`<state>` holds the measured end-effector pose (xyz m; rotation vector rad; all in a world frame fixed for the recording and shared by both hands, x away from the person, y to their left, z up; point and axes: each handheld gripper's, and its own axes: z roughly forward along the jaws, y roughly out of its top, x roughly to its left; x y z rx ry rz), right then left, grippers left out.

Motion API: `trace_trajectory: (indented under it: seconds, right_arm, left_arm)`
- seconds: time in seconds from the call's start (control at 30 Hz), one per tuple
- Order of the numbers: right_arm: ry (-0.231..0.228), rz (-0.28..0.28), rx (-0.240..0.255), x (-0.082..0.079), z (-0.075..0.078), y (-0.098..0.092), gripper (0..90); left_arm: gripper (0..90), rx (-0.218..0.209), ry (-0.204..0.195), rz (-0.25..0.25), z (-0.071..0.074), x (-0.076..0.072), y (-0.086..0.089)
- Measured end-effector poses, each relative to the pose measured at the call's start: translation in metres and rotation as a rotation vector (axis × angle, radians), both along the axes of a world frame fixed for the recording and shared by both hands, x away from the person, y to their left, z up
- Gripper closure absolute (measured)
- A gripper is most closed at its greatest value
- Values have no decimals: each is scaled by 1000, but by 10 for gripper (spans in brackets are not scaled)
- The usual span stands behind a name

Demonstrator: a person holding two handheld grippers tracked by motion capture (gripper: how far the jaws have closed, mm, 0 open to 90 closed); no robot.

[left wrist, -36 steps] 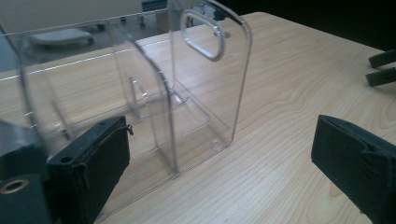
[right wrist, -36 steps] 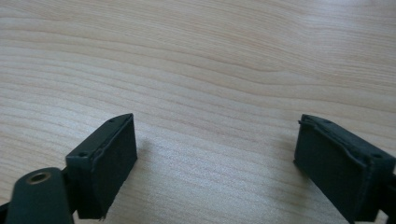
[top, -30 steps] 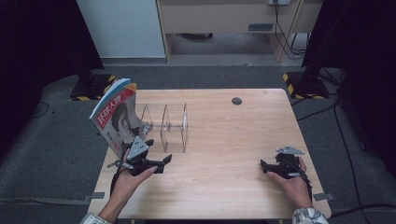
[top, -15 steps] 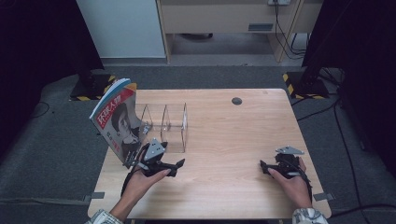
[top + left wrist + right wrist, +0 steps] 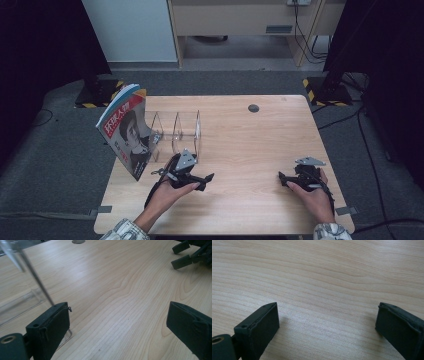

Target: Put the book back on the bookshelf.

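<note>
A magazine [image 5: 126,129] with a face on its cover leans upright against the left end of a clear acrylic rack [image 5: 177,131] on the wooden table [image 5: 240,135]. My left gripper [image 5: 206,181] rests low on the table just in front of the rack, open, nothing between its jaws. In the left gripper view [image 5: 117,322] the rack's clear divider [image 5: 32,277] stands beside the left jaw. My right gripper [image 5: 283,180] sits open near the table's front right, holding nothing; the right gripper view [image 5: 327,322] has bare wood between the jaws. The right gripper's fingertips [image 5: 182,261] appear across the table.
A small dark round disc [image 5: 253,108] lies near the table's far edge. Dark stands with yellow-black striped feet [image 5: 320,87] flank the table on the floor. A white cabinet [image 5: 130,30] stands behind.
My left gripper has slid to the right along the front of the rack. The right gripper has stayed put.
</note>
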<state>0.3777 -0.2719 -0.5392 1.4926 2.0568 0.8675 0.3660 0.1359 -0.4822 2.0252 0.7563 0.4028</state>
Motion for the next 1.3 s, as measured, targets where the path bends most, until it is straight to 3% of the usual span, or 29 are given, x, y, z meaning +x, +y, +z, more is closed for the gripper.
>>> trace_trajectory:
  seconds: [0.4, 0.8, 1.03, 1.1, 1.3]
  right_arm:
    - [3, 2, -1, 0, 0, 0, 52]
    - [1, 5, -1, -1, 0, 0, 51]
    - [3, 6, 1, -1, 0, 0, 49]
    - [4, 10, 0, 0, 0, 0, 49]
    - [2, 11, 1, 0, 0, -1, 48]
  left_arm:
    - [42, 75, 62, -68, -15, 2, -35]
    - [44, 139, 82, -103, -25, 10, -61]
    - [44, 158, 100, -106, -28, 17, -79]
    - [44, 187, 120, -97, -33, 23, -89]
    - [50, 180, 125, -71, -41, 34, -103]
